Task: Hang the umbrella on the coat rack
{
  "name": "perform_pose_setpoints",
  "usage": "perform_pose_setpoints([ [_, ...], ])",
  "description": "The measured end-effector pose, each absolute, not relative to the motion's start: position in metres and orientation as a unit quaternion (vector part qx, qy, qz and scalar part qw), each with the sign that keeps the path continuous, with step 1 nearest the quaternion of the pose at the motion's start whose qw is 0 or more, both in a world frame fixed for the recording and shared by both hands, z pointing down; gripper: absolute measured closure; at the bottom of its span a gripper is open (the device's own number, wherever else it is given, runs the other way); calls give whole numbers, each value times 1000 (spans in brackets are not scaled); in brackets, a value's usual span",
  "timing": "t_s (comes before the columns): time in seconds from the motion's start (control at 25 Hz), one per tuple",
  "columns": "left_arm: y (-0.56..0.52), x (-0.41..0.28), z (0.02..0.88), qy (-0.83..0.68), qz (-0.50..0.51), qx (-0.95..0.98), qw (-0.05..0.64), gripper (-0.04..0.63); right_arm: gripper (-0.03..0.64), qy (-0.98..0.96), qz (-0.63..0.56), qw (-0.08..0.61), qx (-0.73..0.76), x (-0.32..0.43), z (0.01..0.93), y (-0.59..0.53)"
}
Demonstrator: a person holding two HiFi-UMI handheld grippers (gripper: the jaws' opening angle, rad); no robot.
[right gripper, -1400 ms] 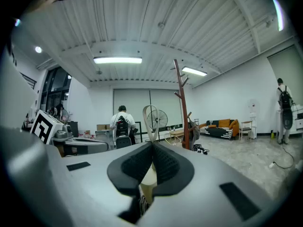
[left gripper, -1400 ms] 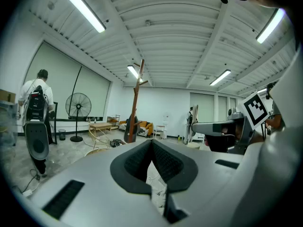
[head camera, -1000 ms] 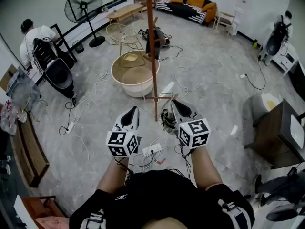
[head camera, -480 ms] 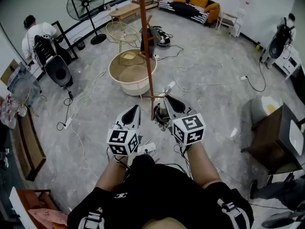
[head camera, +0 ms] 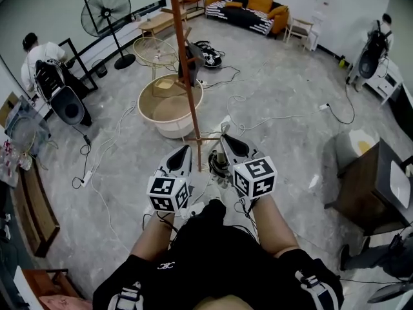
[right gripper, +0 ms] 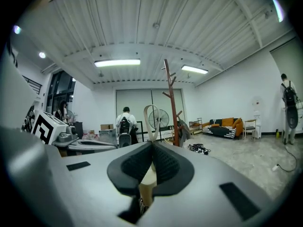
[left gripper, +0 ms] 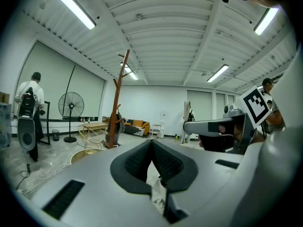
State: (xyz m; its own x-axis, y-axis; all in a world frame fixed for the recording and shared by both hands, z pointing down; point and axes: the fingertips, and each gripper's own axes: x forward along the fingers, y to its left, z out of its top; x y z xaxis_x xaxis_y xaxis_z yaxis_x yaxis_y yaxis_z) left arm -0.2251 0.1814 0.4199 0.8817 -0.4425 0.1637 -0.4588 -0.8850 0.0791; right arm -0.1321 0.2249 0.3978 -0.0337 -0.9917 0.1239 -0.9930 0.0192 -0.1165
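Note:
The coat rack (head camera: pixel 186 76) is a tall brown wooden pole with short pegs, standing just beyond both grippers; its foot lies between them. It also shows left of centre in the left gripper view, coat rack (left gripper: pixel 116 112), and right of centre in the right gripper view, coat rack (right gripper: pixel 171 103). My right gripper (head camera: pixel 226 139) is shut on the umbrella's beige strap loop (right gripper: pixel 151 119), which sticks up past the jaw tips. The dark folded umbrella (head camera: pixel 218 165) hangs beneath that gripper. My left gripper (head camera: pixel 183 150) is shut with nothing in it, level with the right one.
A dark garment (head camera: pixel 191 55) hangs on the rack. Behind it stand a round beige tub (head camera: pixel 169 108), a wire chair (head camera: pixel 155 49) and a floor fan (head camera: pixel 106 15). Cables (head camera: pixel 258 118) cross the floor. A person (head camera: pixel 39 57) is far left; a dark table (head camera: pixel 368 186) is right.
The rack's foot has drawn closer to the grippers and the room has slid back in view. Both grippers keep side by side and stay shut.

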Motion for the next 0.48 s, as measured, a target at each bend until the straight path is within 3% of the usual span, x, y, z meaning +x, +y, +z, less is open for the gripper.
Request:
perform_pose_setpoints([
  [0.48, 47, -136, 436, -237, 63, 967, 74, 578, 598, -721, 90, 27, 687, -49, 412, 100],
])
